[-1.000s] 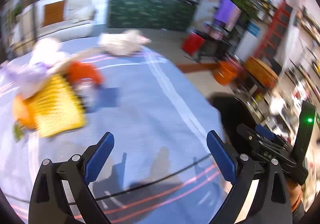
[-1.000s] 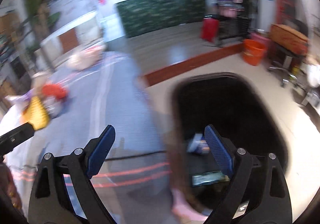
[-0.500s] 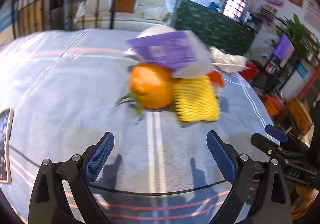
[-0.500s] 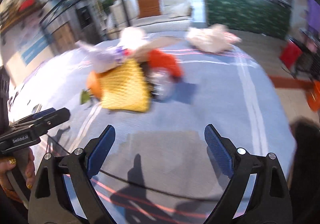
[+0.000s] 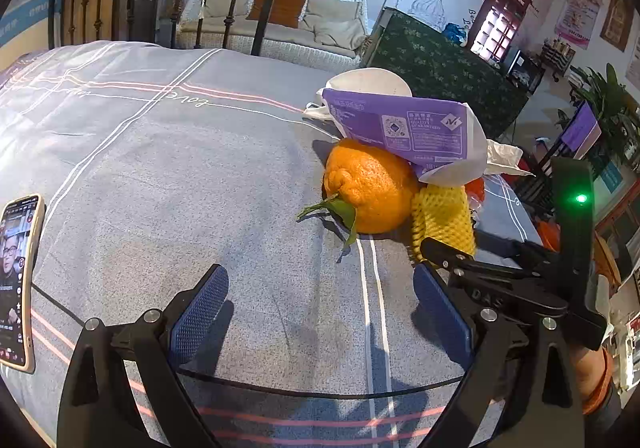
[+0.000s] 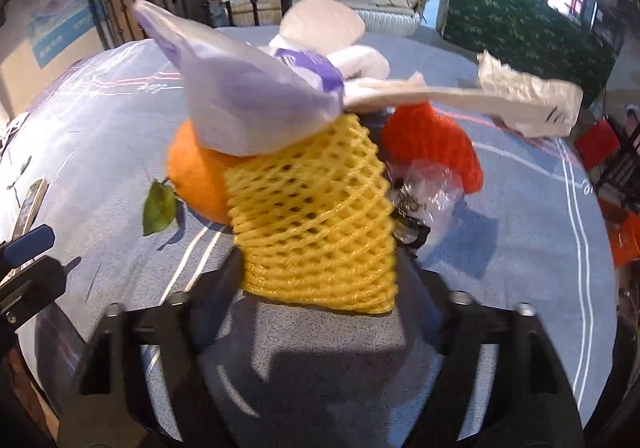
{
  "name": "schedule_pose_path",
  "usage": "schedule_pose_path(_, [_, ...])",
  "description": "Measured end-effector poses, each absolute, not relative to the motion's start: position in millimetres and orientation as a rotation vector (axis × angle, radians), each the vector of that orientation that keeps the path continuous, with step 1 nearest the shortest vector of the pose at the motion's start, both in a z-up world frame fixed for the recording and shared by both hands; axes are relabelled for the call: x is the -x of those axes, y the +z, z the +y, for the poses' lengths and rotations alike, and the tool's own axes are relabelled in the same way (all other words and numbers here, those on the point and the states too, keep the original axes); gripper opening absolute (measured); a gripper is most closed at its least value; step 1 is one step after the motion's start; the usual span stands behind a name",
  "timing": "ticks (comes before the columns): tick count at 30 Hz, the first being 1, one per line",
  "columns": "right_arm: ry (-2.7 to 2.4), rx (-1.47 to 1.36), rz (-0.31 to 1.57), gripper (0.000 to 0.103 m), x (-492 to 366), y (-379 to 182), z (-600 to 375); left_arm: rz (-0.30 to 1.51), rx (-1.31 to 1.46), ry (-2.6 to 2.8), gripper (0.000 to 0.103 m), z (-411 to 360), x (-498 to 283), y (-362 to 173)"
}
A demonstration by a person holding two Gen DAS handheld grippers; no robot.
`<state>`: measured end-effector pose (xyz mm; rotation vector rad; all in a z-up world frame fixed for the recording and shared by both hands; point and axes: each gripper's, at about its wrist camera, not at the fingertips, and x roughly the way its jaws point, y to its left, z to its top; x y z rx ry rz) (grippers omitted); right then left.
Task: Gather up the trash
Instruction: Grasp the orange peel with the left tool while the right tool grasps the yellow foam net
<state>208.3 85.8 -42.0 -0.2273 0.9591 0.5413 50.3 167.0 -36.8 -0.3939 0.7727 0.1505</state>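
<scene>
Both grippers swung back over the bed (image 5: 168, 152) — right gripper (image 6: 320, 280) jaws closing around yellow foam net (image 6: 312, 216), left gripper (image 5: 320, 312) jaws apart, empty.

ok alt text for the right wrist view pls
The right gripper is closing around a yellow foam net on a grey bedspread. Behind the net sit an orange, a purple bag, a red wrapper and crumpled tissue.

A yellow foam net sleeve (image 6: 316, 216) lies near the bed's (image 5: 160, 168) right edge, touching an orange with a leaf (image 5: 370, 186), under a crumpled purple-and-white wrapper (image 5: 404, 124), beside clear plastic (image 6: 430, 188), a red piece (image 6: 432, 140) and white paper (image 6: 528, 100).
</scene>
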Motion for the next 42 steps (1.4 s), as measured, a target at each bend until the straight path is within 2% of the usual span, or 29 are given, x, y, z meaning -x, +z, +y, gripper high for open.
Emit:
schedule_pose_path(2, [0.549, 0.203, 0.965, 0.045, -209.4, -42.9, 80.2, 0.776, 0.389, 0.145, 0.092, 168.2, -52.8, -39.7])
schedule_pose_path(3, [0.547, 0.208, 0.957, 0.039, -209.1, -42.5, 78.2, 0.777, 0.392, 0.140, 0.092, 167.9, -53.5, -40.5])
schedule_pose_path(4, [0.542, 0.216, 0.948, 0.024, -208.9, -42.1, 76.9, 0.779, 0.396, 0.133, 0.092, 168.3, -54.6, -42.2])
schedule_pose_path(5, [0.532, 0.226, 0.935, 0.016, -208.4, -41.0, 74.5, 0.780, 0.399, 0.130, 0.092, 168.2, -55.7, -43.0])
schedule_pose_path(13, [0.542, 0.177, 0.872, 0.014, -191.9, -28.4, 52.0, 0.776, 0.305, 0.106, 0.092, 160.9, -75.3, -41.4])
schedule_pose_path(16, [0.537, 0.150, 0.871, 0.014, -186.5, -24.1, 39.0, 0.825, 0.239, 0.087, 0.087, 157.4, -93.5, -50.1])
schedule_pose_path(25, [0.512, 0.102, 0.876, 0.014, -161.5, -19.1, 18.3, 0.939, 0.079, 0.008, 0.091, 148.0, -160.9, -65.9])
schedule_pose_path(29, [0.503, 0.085, 0.885, 0.014, -151.0, -21.5, 4.8, 0.928, 0.041, -0.004, 0.091, 144.2, -174.9, -68.6])
schedule_pose_path(31, [0.494, 0.074, 0.897, 0.014, -149.9, -24.2, -1.0, 0.911, 0.023, -0.003, 0.089, 142.6, -178.6, -68.9])
schedule_pose_path(36, [0.474, 0.045, 0.906, 0.014, -145.1, -26.8, -15.4, 0.881, 0.094, 0.006, 0.068, 153.1, -172.2, -68.1])
schedule_pose_path(42, [0.458, 0.009, 0.899, 0.014, -142.6, -25.7, -31.3, 0.840, 0.148, 0.004, 0.059, 160.3, -150.2, -60.6])
